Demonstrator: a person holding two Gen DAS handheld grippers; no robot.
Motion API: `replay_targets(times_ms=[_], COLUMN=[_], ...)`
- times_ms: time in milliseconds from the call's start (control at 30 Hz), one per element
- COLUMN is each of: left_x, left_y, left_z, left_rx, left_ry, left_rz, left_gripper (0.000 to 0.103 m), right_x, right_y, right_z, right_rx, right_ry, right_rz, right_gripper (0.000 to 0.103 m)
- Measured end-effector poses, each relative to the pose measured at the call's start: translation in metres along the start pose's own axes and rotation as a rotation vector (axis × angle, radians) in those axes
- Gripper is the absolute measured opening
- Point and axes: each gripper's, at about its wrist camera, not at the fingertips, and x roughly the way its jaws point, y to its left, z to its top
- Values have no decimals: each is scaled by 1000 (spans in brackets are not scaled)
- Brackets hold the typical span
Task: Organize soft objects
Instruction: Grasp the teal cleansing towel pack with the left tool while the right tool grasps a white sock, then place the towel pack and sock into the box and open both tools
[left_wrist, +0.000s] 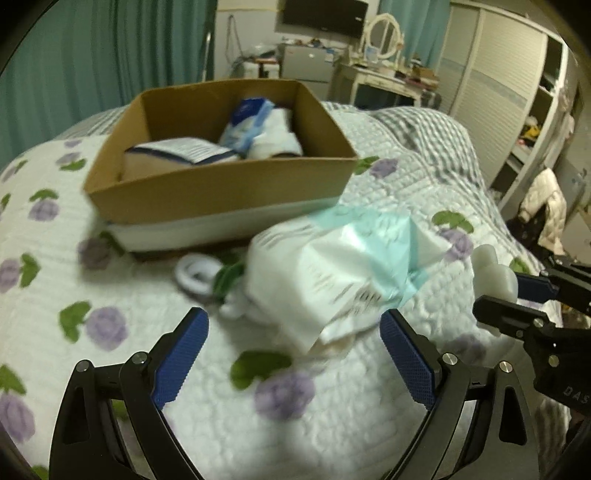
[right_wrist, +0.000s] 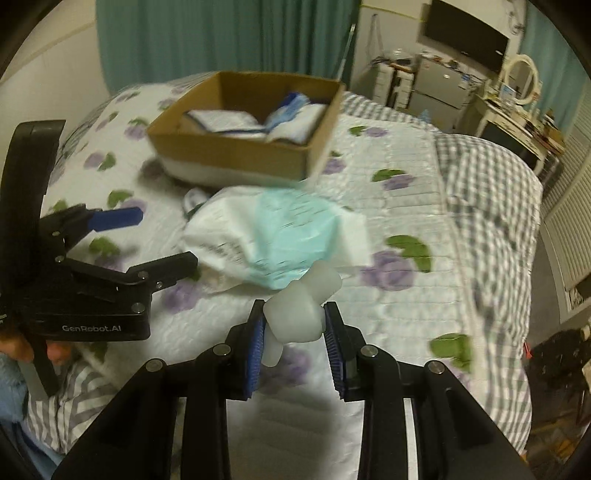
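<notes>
Right gripper (right_wrist: 293, 326), lower centre of its view: fingers clenched on a white squishy toy (right_wrist: 295, 314); left gripper (left_wrist: 293, 363), fingers spread wide and holding nothing, low before a white-and-teal packet (left_wrist: 343, 273) lying mid-frame on the bed (left_wrist: 332, 424). Box (left_wrist: 221, 192), upper centre, already holds several soft packs. Risk: the toy, gripped by its base, may squirm out in transit; the packet and a small white roll (left_wrist: 195, 273) lie between grippers and box.

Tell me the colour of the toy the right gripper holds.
Translucent white toy, clamped in the right gripper; clearest in the right wrist view.
</notes>
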Motion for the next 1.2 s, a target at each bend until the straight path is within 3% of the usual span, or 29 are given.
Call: replay_targets(times_ms=[233,333,433,700,933,1200], left_x=[38,46,42,-13,-84,-124], left_y=[-7,-6,-6,-7,0,28], left_z=[10,7,5,11,33,71], left_rx=[50,53,56,62,65,51], left_ry=[61,93,87,-23,-175,-283], left_rz=[-13,-30,-31,-12,23,98], left_gripper=[54,26,15,12,11,11], right_x=[3,6,7,-10,-48,-86], right_y=[-19,-21,-22,-17,-7,14], right_z=[1,0,-1,4,17,60], right_rx=[30,34,37,33,8,-42], right_ry=[-16,-15,-17,-53,-129,-232], right_rz=[13,21,27,21,-16,-25], right_gripper=[30,30,30,30,30,30])
